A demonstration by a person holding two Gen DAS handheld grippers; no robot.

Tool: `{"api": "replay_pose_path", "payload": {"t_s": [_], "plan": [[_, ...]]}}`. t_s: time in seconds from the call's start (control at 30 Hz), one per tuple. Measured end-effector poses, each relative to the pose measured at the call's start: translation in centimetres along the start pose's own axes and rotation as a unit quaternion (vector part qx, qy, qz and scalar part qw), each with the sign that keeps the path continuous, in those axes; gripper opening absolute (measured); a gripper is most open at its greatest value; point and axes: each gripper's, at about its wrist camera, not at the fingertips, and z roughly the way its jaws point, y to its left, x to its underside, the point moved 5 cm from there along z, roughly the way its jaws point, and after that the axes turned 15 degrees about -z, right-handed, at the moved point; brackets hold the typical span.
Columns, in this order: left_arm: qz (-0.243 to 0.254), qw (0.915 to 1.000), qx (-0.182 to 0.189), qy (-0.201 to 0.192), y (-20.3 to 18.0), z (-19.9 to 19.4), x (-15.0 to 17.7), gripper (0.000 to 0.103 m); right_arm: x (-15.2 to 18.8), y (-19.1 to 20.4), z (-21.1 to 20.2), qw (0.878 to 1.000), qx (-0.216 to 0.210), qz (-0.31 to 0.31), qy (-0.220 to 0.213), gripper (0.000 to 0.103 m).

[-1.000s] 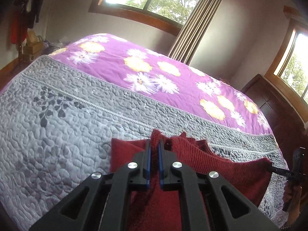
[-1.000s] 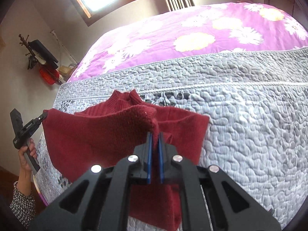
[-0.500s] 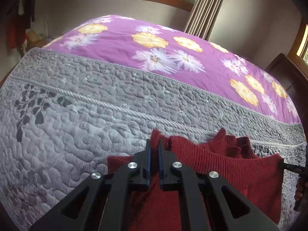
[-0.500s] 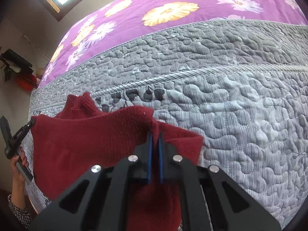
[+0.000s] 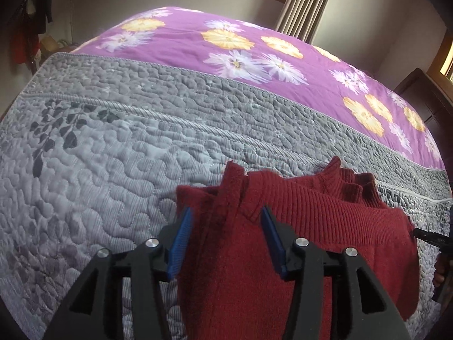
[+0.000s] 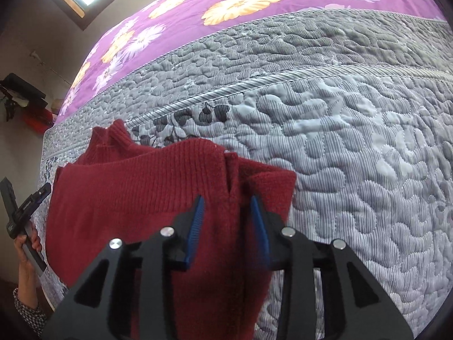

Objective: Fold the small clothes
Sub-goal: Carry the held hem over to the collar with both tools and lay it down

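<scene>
Each handheld gripper was matte black plastic with two angular, triangular-cutout arms. The left gripper (image 5: 225,221) carried four round silver screw heads and ribbed blue pads (image 5: 181,240) lining its fingers; the right gripper (image 6: 228,212) matched it — same screws, same blue pads (image 6: 195,226). A patterned black-and-white sleeve (image 6: 28,311) covered the person's wrist.

Dark red ribbed knit sweater (image 5: 325,212), fuzzy; grey quilted cloth bedspread (image 5: 113,155), puckered; matt black plastic left tool (image 5: 226,221), blue pads (image 5: 181,235).
</scene>
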Motion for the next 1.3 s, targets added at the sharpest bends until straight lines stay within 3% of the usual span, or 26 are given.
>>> {"api": "replay_pose_path", "payload": {"t_s": [0.23, 0.5, 0.6, 0.67, 0.73, 0.77, 0.83, 1.03, 1.17, 1.3], "plan": [[0.006, 0.9991, 0.009, 0.041, 3.6, -4.7, 5.8, 0.054, 6.9, 2.7, -4.6, 0.998, -0.017, -0.065, 0.019, 0.042], [-0.007, 0.9966, 0.028, 0.078, 5.9, -6.7, 12.2, 0.055, 14.9, 5.4, -6.1, 0.993, -0.051, -0.087, 0.054, 0.044], [0.003, 0.9955, 0.034, 0.088, 5.0, -6.5, 13.7, 0.053, 15.9, 6.2, -5.6, 0.992, -0.061, -0.092, 0.058, 0.039], [0.007, 0.9960, 0.024, 0.086, 4.6, -6.2, 14.3, 0.048, 16.1, 6.4, -5.1, 0.992, -0.053, -0.090, 0.064, 0.025], [0.014, 0.9961, 0.004, 0.087, 4.2, -5.8, 14.6, 0.031, 16.1, 6.5, -4.7, 0.993, -0.050, -0.084, 0.072, 0.010], [0.011, 0.9959, 0.004, 0.090, 4.1, -5.8, 14.6, 0.028, 16.0, 6.6, -4.8, 0.993, -0.053, -0.081, 0.070, 0.008], [-0.005, 0.9954, 0.007, 0.096, 4.1, -6.0, 14.4, 0.021, 15.8, 6.8, -5.7, 0.993, -0.054, -0.082, 0.062, 0.007], [-0.016, 0.9952, 0.025, 0.093, 4.3, -7.3, 14.1, 0.018, 16.4, 5.9, -8.6, 0.995, -0.066, -0.060, 0.050, 0.006], [-0.031, 0.9935, 0.027, 0.106, 6.1, -5.4, 15.1, 0.019, 18.3, 4.6, -5.8, 0.994, -0.059, -0.042, 0.086, 0.005], [-0.036, 0.9935, 0.037, 0.101, 6.4, -5.3, 15.3, 0.021, 18.6, 4.3, -4.1, 0.993, -0.063, -0.044, 0.092, 0.007]]}}
